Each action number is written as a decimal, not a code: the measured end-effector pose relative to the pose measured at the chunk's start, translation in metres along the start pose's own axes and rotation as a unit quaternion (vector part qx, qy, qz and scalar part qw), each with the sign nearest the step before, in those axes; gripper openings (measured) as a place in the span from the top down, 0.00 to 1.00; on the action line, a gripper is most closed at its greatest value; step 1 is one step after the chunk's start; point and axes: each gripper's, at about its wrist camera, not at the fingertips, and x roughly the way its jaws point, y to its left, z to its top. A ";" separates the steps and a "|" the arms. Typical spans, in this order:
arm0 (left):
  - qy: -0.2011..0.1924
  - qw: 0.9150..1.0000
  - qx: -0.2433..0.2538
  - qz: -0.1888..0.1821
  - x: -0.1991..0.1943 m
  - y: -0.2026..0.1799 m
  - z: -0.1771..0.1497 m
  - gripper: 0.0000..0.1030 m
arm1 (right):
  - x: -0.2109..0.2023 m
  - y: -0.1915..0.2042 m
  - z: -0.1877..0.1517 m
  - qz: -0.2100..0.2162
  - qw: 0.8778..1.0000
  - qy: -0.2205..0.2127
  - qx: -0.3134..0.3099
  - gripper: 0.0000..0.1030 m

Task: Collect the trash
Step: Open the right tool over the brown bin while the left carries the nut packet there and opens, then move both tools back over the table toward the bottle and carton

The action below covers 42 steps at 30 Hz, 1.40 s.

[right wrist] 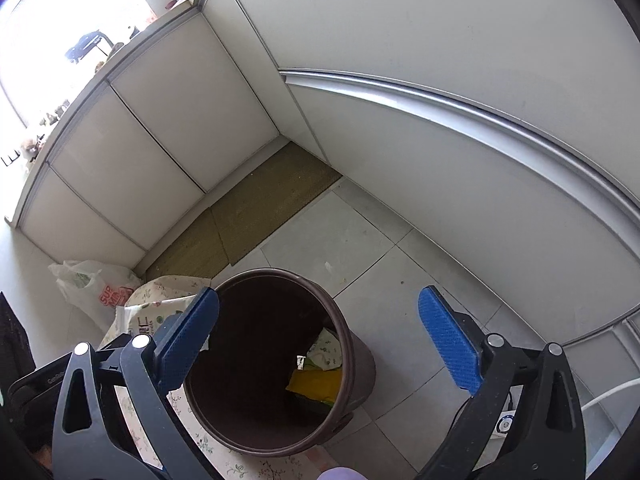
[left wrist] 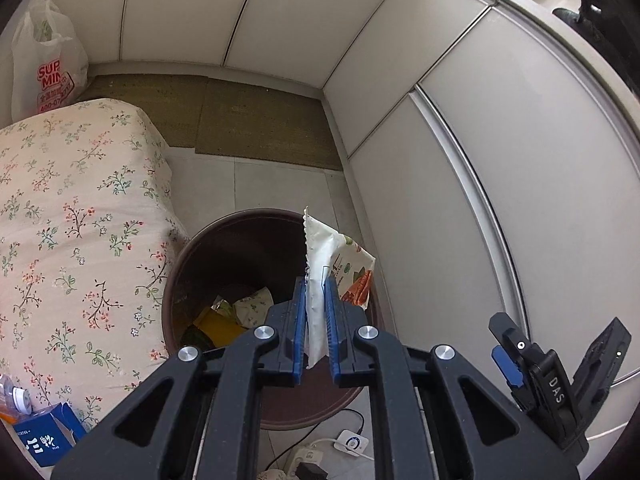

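The left tongs (left wrist: 316, 308) are closed on a white snack wrapper (left wrist: 324, 280), with both blue pads pressing its lower part. The wrapper stands up between the pads, and its printed orange and green side hangs to the right. It is held above the right part of the rim of a brown trash bin (left wrist: 208, 240). The bin stands on the tiled floor (left wrist: 256, 184), and at its bottom lie a yellow packet (left wrist: 218, 326) and a few crumpled wrappers (left wrist: 252, 304).

The right tongs (right wrist: 318, 336) are wide open and hold nothing. From the right wrist view, they hang over the same bin (right wrist: 344, 364), with the left pad above the rim of the bin and the right pad over the floor (right wrist: 360, 240) beside it. The same tongs appear at the lower right edge of the left wrist view (left wrist: 560, 380).

A cushion with a flower pattern (left wrist: 76, 220) lies just to the left of the bin and touches its wall. Behind the cushion, a white plastic bag with red letters (left wrist: 48, 68) stands against the white cabinets (left wrist: 500, 160). A brown mat (left wrist: 248, 124) lies on the floor along the cabinets, in the corner. A blue carton (left wrist: 44, 436) sits in front of the cushion. A white power strip with cables (left wrist: 348, 444) lies on the floor on the near side of the bin.
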 end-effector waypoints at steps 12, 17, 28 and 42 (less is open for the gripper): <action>0.000 0.998 0.017 0.059 0.014 0.004 -0.012 0.40 | 0.005 0.014 -0.002 -0.008 0.999 0.020 -0.037 0.07; -0.034 0.992 0.052 0.110 -0.005 0.011 -0.022 0.28 | 0.005 0.029 -0.008 -0.008 0.998 0.024 -0.063 0.07; -0.134 0.961 0.085 0.227 -0.094 0.076 -0.060 0.16 | 0.012 0.124 -0.042 0.017 0.980 0.046 -0.195 0.07; -0.217 0.931 -0.041 0.290 -0.239 0.245 -0.109 0.16 | 0.009 0.318 -0.193 0.149 0.864 0.123 -0.465 0.07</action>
